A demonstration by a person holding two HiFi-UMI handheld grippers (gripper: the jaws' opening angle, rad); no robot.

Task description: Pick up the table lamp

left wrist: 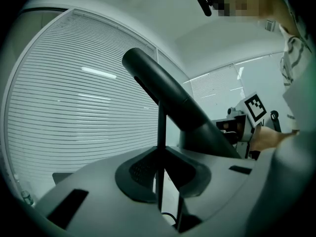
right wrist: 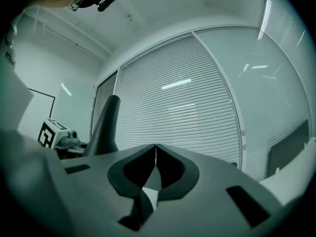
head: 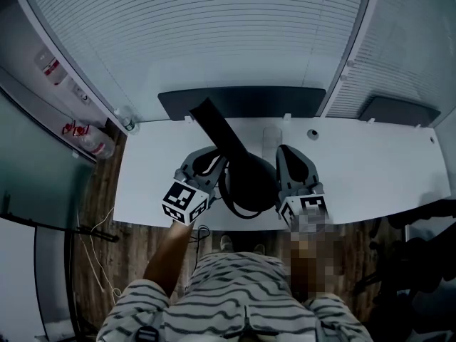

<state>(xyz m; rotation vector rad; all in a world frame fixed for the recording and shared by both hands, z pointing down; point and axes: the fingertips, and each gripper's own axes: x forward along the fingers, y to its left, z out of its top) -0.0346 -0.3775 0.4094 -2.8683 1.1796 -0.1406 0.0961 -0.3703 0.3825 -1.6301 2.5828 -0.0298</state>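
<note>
A black table lamp (head: 251,182) shows over the white table (head: 385,169) in the head view, its thick arm slanting up and to the left. My left gripper (head: 214,164) is at the lamp's left side. In the left gripper view the jaws (left wrist: 160,149) are shut on the lamp's thin dark stem (left wrist: 161,127), which runs upright between them, with the lamp's thick arm (left wrist: 168,100) above. My right gripper (head: 283,154) stays at the lamp's right side, apart from it. Its jaws (right wrist: 156,151) are shut with nothing between them, and the lamp (right wrist: 106,127) shows to their left.
A dark panel (head: 242,102) stands along the table's far edge, and another (head: 399,109) at the back right. Window blinds (head: 214,27) rise behind. Bottles (head: 96,144) sit on a ledge at the left. A small round fitting (head: 312,134) is on the table.
</note>
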